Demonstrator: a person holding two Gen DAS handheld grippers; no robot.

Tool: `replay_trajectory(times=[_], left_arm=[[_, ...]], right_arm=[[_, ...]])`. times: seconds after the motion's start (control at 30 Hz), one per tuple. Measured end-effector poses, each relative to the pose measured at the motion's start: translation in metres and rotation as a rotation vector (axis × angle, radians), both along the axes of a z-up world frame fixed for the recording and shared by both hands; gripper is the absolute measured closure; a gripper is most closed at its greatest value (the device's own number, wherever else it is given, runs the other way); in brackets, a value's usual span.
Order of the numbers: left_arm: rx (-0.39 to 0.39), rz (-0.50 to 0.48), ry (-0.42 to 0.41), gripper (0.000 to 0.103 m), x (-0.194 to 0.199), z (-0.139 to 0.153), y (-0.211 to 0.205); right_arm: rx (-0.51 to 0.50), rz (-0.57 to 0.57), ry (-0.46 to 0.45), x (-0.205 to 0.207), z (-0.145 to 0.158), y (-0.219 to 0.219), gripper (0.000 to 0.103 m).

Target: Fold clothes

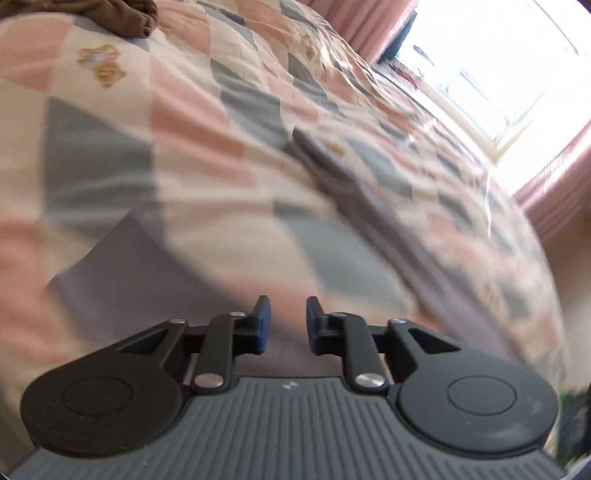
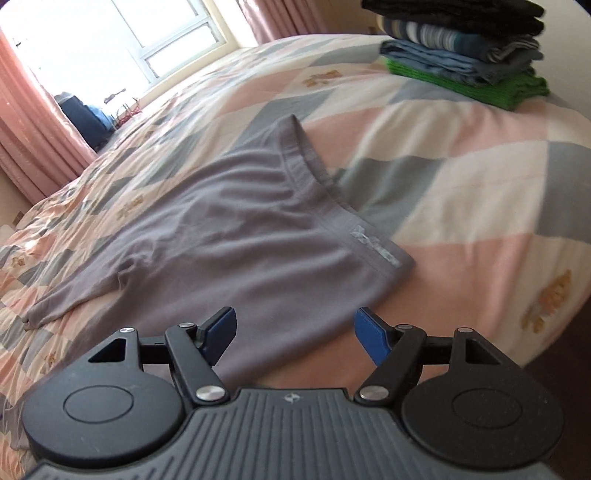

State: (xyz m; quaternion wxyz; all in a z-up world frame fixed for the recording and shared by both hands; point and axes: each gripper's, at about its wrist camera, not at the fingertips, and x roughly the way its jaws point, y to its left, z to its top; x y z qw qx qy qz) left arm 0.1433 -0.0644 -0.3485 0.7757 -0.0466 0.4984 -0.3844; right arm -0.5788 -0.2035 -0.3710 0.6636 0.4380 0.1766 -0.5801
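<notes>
Grey-lilac trousers lie spread on the bed, waistband toward the right with a pale logo, one leg trailing off to the left. My right gripper is open just above the near edge of the cloth, nothing between its blue pads. In the left wrist view the picture is blurred; the same grey garment shows as a flat patch ahead and a dark strip running away to the right. My left gripper hovers over it, its pads a small gap apart and holding nothing.
A checked pink, grey and cream quilt covers the bed. A stack of folded clothes sits at the far right corner. A brown garment lies at the far left. Pink curtains and a bright window stand beyond.
</notes>
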Motion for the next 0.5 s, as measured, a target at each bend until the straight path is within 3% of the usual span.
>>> replay_trajectory(times=[0.13,0.3,0.5], left_arm=[[-0.068,0.076,0.123,0.089,0.073,-0.013,-0.065],[-0.053,0.146,0.12,0.088,0.132,-0.034,-0.141],[-0.006,0.154,0.111,0.088,0.159,-0.073,-0.189]], right_arm=[[-0.016,-0.006,0.029,0.017,0.0,-0.033,0.03],[-0.019,-0.032,0.079,0.034,-0.008,-0.075,0.027],[-0.019,-0.031,0.126,0.048,-0.022,-0.102,0.025]])
